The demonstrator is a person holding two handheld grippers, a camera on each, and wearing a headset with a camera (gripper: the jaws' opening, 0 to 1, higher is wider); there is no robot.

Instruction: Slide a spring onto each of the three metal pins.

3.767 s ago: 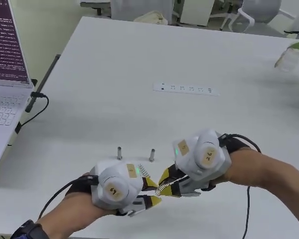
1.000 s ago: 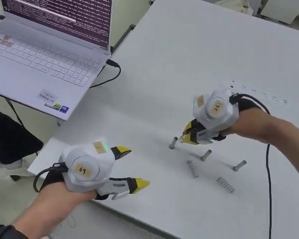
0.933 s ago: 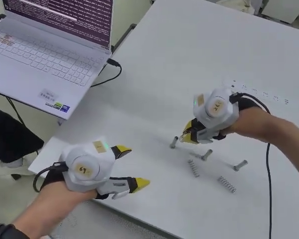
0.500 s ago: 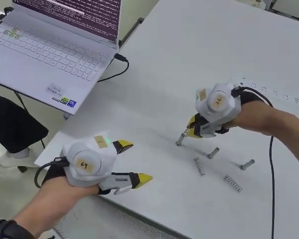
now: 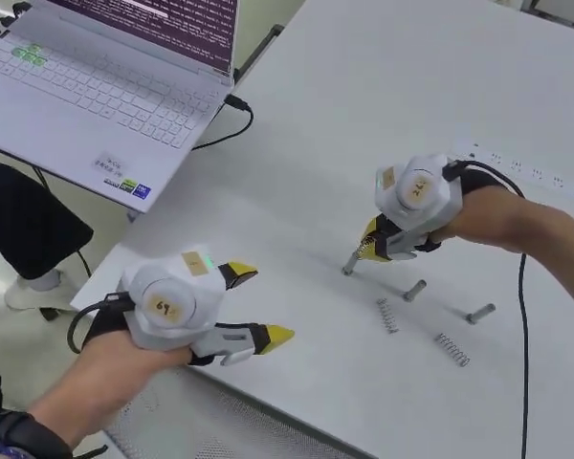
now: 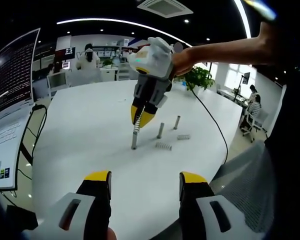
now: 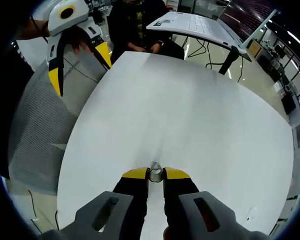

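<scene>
Downward look at a white workbench [image 5: 364,115], with an open laptop [image 5: 105,86] at the far left.

Over the middle of the bench, the right gripper [image 5: 370,249], jaws clamped together on a small coil spring [image 6: 136,128] held upright. Directly beneath it, the left pin [image 5: 349,265], first in a row of three upright metal pins. Lower end of the coil spring right at the top of that pin, seemingly just starting over it; too small to tell how far down.

Further right along the row, the middle pin [image 5: 414,290] and the right pin [image 5: 479,313], both bare. On the near side of those two, flat on the bench, the left loose spring [image 5: 387,316] just beside the middle pin and the right loose spring [image 5: 451,349] near the right pin.

At the near left edge of the bench, well apart from the pins, the left gripper [image 5: 258,304], jaws spread wide with nothing between them.

Judged progress: early. No pin yet carrying a fully seated spring, as far as can be seen, and the first of three threadings under way. Left to do:
- Settle the coil spring down over the left pin.
- Pick up each loose spring in turn.
- Slide one onto the middle pin and one onto the right pin.
</scene>
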